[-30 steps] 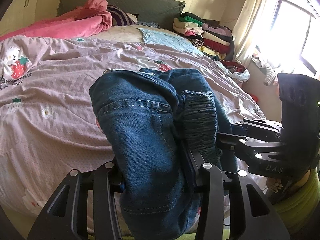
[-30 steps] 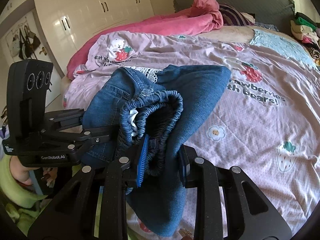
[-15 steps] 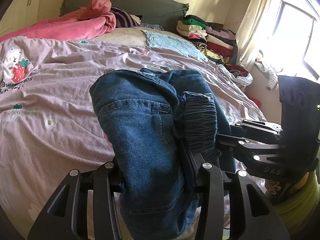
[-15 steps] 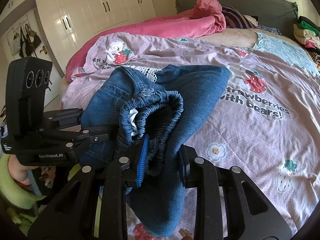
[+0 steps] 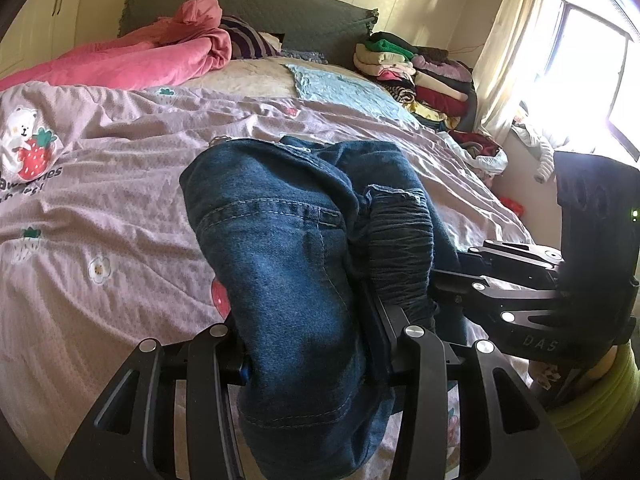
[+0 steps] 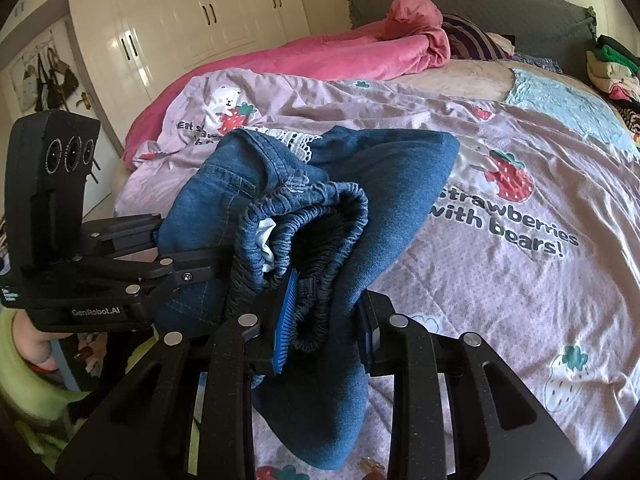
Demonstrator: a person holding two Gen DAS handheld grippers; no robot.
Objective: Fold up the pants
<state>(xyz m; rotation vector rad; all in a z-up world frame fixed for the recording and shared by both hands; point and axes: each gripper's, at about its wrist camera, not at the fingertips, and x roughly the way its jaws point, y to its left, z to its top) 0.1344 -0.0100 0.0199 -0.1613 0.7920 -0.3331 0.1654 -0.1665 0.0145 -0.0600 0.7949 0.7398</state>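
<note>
Side by side above a lilac strawberry-print bedspread (image 5: 100,208), the left gripper (image 5: 316,344) and right gripper (image 6: 326,320) each clamp a bunched fold of the blue denim pants (image 5: 288,248), held aloft, fabric spilling below both.

The pants (image 5: 304,264) hang between both tongs above the bed (image 5: 100,208); clothes stack (image 5: 420,76) at two o'clock.
</note>
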